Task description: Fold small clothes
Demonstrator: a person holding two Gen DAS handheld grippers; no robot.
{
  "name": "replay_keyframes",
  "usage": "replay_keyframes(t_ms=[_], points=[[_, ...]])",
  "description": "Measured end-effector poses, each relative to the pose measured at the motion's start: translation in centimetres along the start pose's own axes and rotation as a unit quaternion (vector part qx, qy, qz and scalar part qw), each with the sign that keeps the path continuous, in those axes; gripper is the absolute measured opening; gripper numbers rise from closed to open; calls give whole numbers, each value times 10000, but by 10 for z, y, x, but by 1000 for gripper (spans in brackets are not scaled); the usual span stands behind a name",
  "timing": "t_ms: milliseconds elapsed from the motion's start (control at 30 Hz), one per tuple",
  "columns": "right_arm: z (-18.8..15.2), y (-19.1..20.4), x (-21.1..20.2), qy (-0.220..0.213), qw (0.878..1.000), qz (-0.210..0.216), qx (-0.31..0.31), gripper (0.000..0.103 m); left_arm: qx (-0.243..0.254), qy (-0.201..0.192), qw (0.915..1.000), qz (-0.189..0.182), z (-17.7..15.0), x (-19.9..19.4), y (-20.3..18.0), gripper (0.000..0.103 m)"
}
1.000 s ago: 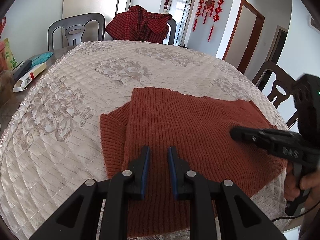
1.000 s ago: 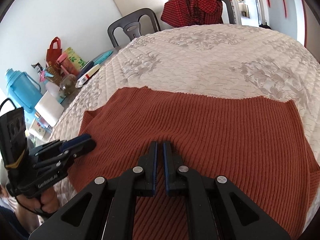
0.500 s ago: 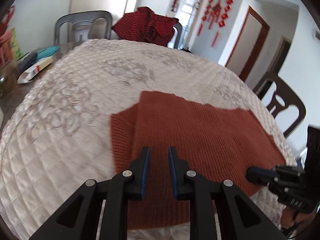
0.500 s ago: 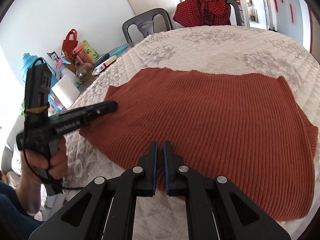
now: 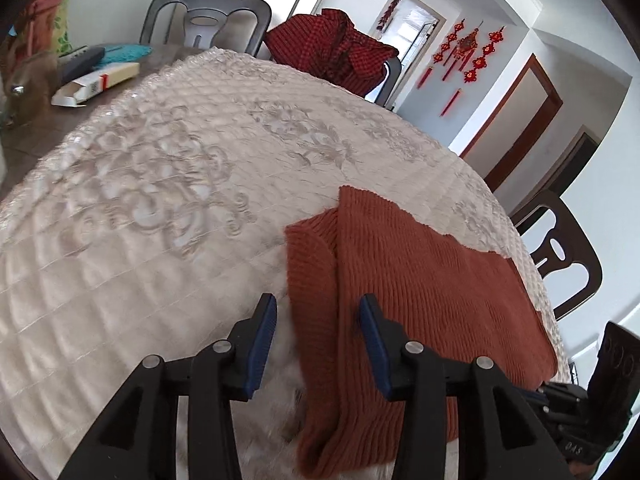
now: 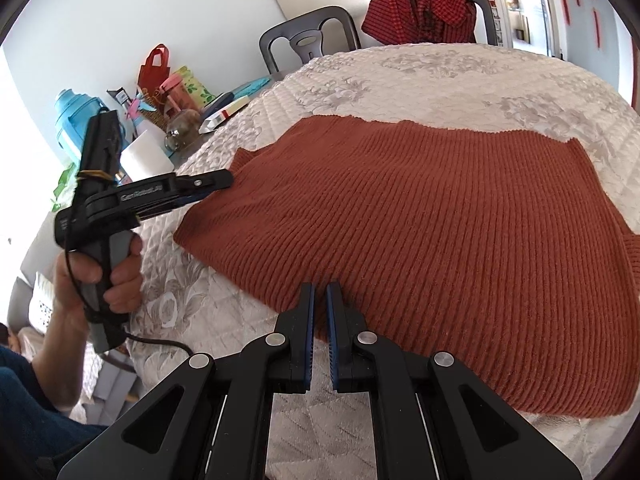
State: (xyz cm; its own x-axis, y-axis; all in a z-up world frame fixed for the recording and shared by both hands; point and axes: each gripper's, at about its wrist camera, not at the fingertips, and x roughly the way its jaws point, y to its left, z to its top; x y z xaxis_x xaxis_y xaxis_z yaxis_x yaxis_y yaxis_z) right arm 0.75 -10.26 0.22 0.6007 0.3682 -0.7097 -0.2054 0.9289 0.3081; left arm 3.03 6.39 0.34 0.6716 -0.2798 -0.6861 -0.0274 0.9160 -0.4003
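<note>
A rust-red ribbed knit sweater [image 6: 440, 220] lies folded flat on the cream quilted tablecloth [image 6: 440, 72]. In the left wrist view the sweater [image 5: 420, 292] has a sleeve folded in at its left edge. My left gripper [image 5: 318, 320] is open, its jaws straddling that left edge just above the cloth; it also shows in the right wrist view [image 6: 218, 184] at the sweater's left corner. My right gripper [image 6: 320, 296] is shut and empty at the sweater's near edge.
A red checked garment [image 5: 332, 52] hangs on a chair at the far side. Grey chairs [image 5: 208, 16] stand around the table. Boxes, bottles, a bag and a paper roll [image 6: 144, 152] crowd the table's left end.
My left gripper has opened and moved left to the sweater's folded left edge. My right gripper has pulled back from over the sweater to its near edge, staying shut.
</note>
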Motion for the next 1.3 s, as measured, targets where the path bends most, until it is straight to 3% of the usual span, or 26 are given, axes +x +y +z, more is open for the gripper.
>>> replay_keyframes(t_ms=[400,667,800,900,1067,1300], points=[[0,-6,2,22,9998,177,75,5,434,224,9986,-213,-10,2,-22,46],[0,-7,2,7,9997,227,102,5,89,327,9970,-698,-17,-5,-14,45],[0,-8,2,15,9995,274,138,5,-157,338,9964,-758,-13,1,-8,24],[0,-9,-1,0,9993,315,207,5,-219,260,9956,-870,-11,-3,-9,18],[3,-15,-13,-185,9990,269,291,5,-284,-10,9898,-1395,4,-22,-21,16],[6,-45,-44,-647,9956,-168,654,5,355,-162,9760,-2142,31,-33,-93,16]])
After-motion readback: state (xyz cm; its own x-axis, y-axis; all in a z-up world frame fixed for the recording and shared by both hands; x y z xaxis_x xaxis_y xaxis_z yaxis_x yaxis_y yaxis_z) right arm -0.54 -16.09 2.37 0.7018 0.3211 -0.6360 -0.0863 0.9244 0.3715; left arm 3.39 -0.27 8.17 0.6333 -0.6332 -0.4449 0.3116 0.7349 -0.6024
